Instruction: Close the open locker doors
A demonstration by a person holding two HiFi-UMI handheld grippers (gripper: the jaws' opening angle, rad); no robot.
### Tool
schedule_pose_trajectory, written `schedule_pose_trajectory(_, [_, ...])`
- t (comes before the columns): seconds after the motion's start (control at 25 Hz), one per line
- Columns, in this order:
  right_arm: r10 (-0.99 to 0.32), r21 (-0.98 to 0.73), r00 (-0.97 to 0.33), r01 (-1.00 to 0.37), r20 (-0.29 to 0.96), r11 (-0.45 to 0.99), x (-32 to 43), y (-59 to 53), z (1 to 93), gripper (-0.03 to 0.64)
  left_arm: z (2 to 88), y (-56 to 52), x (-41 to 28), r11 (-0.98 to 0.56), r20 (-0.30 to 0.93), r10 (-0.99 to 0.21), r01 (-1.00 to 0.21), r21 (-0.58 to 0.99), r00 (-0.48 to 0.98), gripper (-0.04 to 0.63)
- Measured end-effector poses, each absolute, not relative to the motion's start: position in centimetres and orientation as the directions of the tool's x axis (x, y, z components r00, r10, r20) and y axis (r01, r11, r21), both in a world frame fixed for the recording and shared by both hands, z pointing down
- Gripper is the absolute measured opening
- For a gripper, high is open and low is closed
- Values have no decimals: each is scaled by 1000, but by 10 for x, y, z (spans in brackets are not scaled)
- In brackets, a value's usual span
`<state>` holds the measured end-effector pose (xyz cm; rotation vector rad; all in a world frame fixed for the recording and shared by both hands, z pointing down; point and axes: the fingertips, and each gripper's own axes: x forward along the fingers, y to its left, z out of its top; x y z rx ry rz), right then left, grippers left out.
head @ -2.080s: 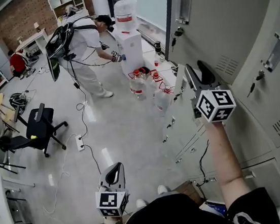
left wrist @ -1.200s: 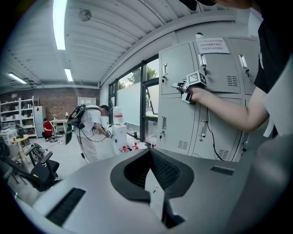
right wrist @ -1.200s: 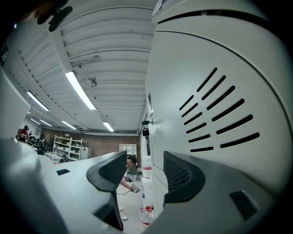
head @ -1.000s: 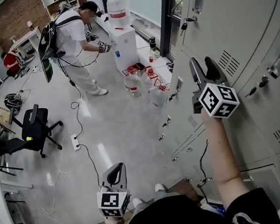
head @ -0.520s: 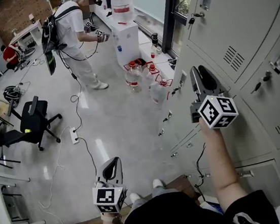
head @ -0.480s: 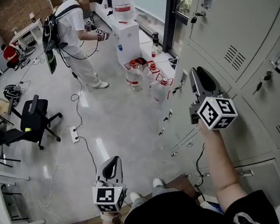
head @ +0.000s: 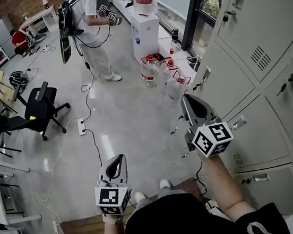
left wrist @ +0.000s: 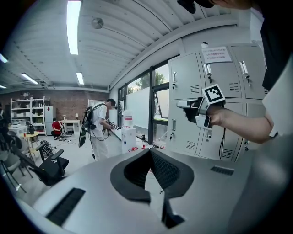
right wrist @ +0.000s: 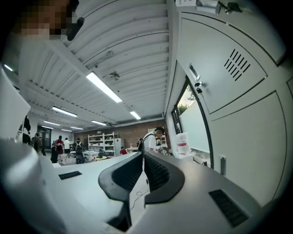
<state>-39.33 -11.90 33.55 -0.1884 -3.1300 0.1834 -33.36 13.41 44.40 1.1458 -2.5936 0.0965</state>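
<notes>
Locker doors (head: 260, 125) along the right wall: seemingly all shut wherever visible, likely little left to close; right claw (head: 189, 100) near them, closed and empty; left claw (head: 120, 160) lower, likewise closed, empty.

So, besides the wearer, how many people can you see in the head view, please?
2: a standing person by the water dispenser; a person in red by the far desk. Others may be hidden.

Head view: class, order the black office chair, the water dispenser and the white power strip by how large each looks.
Largest: black office chair.
Next: water dispenser, though it stands farther away.
Smallest: white power strip.
</notes>
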Motion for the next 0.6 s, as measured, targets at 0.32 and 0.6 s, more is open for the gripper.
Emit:
schedule_pose_trajectory(0.32, [315, -90, -943, 306, 106, 948, -364, -13, 392, 38, 452, 163, -328, 706, 298, -691, -704, 81, -659, 18])
schedule_pose_trajectory(0.6, [469, -62, -865, 466, 180, 883, -335, 52, 427, 39, 462, 180, -321, 698, 293, -699, -712, 76, -653, 18])
